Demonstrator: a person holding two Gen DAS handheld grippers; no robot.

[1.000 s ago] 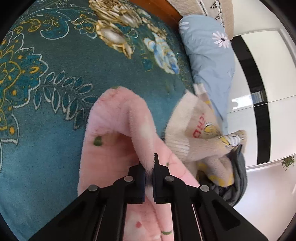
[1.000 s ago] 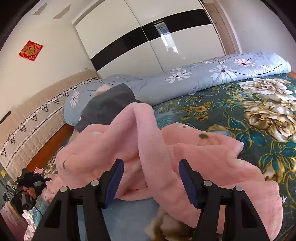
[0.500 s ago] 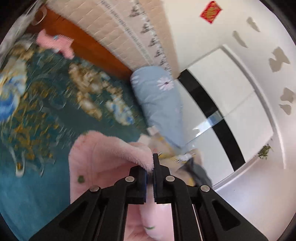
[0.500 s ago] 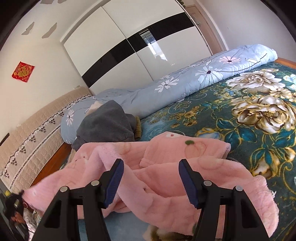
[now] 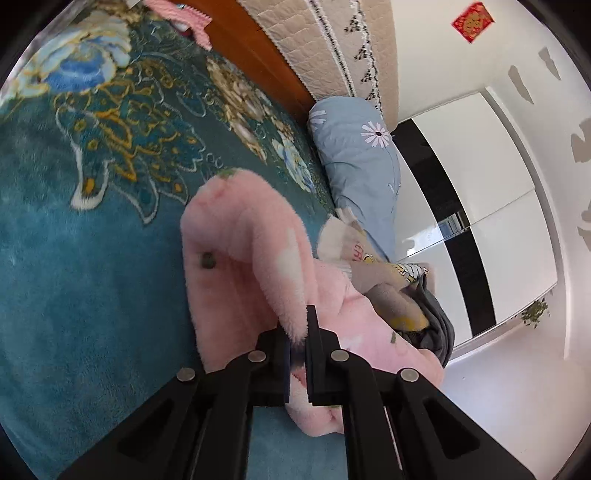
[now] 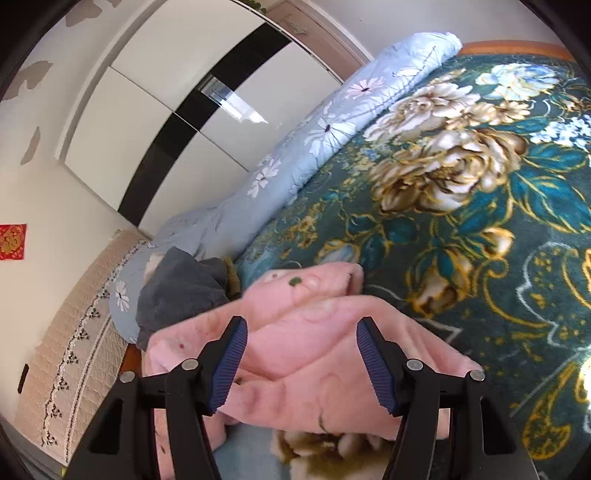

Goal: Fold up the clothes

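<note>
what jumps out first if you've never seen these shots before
The fluffy pink garment dominates, bunched on the teal floral bedspread, with the left gripper shut on a raised fold of it. In the right wrist view the right gripper hangs open just over the same pink fleece. Behind lie a dark grey garment and a rolled light blue quilt.

Lay spread across the bed: a teal blanket (image 6: 480,240) patterned with gold and cream flowers. Stretched along its far edge, just beside the blanket: a rolled pale blue quilt (image 6: 295,155) printed with daisies. Stood behind: a white wardrobe (image 6: 177,92) crossed by a black band. Hung on the wall: a red paper square (image 5: 472,21). Backed the bed: a beige padded headboard (image 5: 332,48).
</note>
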